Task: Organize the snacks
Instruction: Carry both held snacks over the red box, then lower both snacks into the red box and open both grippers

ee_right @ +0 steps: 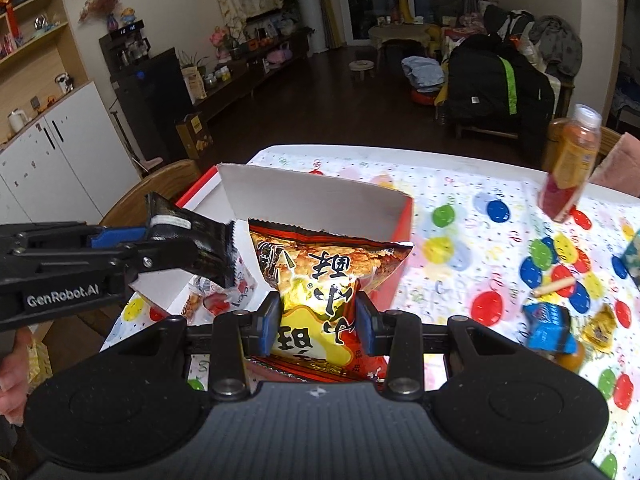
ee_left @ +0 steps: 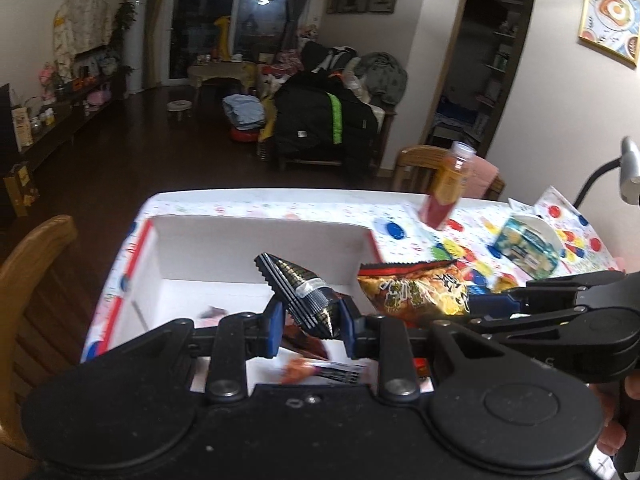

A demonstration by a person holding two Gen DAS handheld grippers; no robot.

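Left gripper point(ee_left: 310, 326): matte black plastic body, 2 round raised discs on housing, 2 silver pivot bolts, flat black linkage bars on cross rail, blue pads point(ee_left: 275, 330) on fingers. Right gripper point(ee_right: 318, 326): same build, speckled black shell, small diamond mark at top centre, blue pads point(ee_right: 270, 328). White "GenRobot.AI" lettering on left gripper's side, seen from right wrist view. Silver screw at finger joint.

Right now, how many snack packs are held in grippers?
2. Black pack in the left gripper, over the box; red-yellow bag in the right gripper, at the box's near edge.
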